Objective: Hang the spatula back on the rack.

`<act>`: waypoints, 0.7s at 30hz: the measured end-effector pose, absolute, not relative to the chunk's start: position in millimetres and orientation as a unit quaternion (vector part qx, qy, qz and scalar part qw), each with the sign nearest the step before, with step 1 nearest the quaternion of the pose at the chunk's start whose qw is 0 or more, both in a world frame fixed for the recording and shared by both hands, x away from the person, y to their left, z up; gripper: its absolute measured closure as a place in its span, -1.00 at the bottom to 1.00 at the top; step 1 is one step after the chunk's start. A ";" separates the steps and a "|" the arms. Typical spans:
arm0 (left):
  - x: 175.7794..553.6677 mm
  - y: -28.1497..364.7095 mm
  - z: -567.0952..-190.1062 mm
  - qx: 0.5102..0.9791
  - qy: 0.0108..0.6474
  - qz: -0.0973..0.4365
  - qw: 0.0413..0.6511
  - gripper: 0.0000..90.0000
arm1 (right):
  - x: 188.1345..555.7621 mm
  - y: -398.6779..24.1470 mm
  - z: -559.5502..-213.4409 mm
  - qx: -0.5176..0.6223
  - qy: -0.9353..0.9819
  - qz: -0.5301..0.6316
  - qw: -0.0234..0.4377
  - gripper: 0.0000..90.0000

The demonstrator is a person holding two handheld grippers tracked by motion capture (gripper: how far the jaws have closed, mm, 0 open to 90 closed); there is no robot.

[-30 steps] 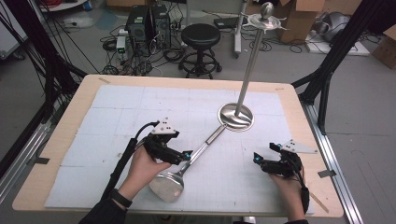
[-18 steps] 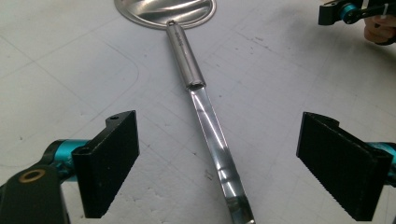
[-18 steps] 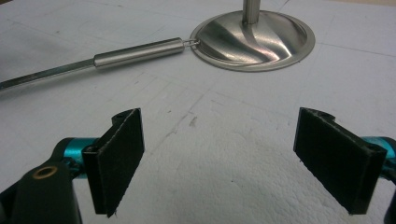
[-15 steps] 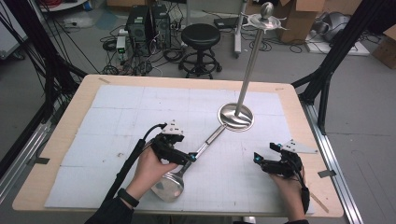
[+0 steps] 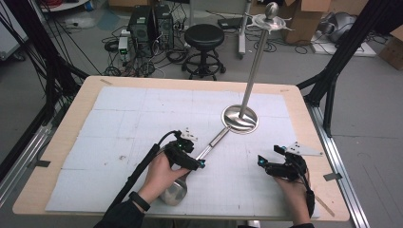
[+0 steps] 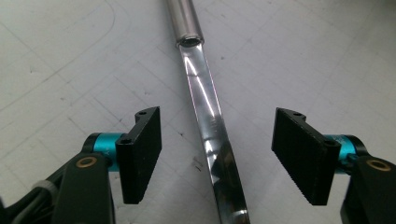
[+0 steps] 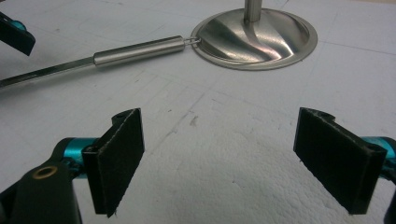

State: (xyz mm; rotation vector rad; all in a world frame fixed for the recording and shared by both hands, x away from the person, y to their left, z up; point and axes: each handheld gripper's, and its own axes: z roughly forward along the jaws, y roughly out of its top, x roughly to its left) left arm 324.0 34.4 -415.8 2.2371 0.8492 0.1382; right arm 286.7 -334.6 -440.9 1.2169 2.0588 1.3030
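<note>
Covering most of the worktop (image 5: 57,156) is a white gridded sheet, and on it, right of centre, stands a steel stand (image 5: 241,118) with a round base and tall upright pole. Just left of that base, nearly touching its rim, lies a loose metal rod (image 6: 205,126) running back to a domed end, and the left claw (image 6: 219,154) straddles it with jaws wide, gripping nothing. Judging by this, no grasp is made and lifting remains, while the right claw (image 7: 233,161), also wide and empty, waits in front of the base.
</note>
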 end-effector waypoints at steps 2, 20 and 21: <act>324.4 33.7 -416.6 0.870 0.331 0.053 0.361 -0.22 | 287.0 -334.8 -441.0 0.437 0.740 0.468 0.208 -0.66; 322.7 16.7 -424.9 0.882 0.358 0.055 0.301 0.12 | 287.4 -335.1 -441.2 0.437 0.738 0.470 0.207 -0.66; 322.7 16.1 -425.3 0.883 0.358 0.056 0.300 0.13 | 287.3 -335.0 -441.2 0.437 0.738 0.469 0.208 -0.66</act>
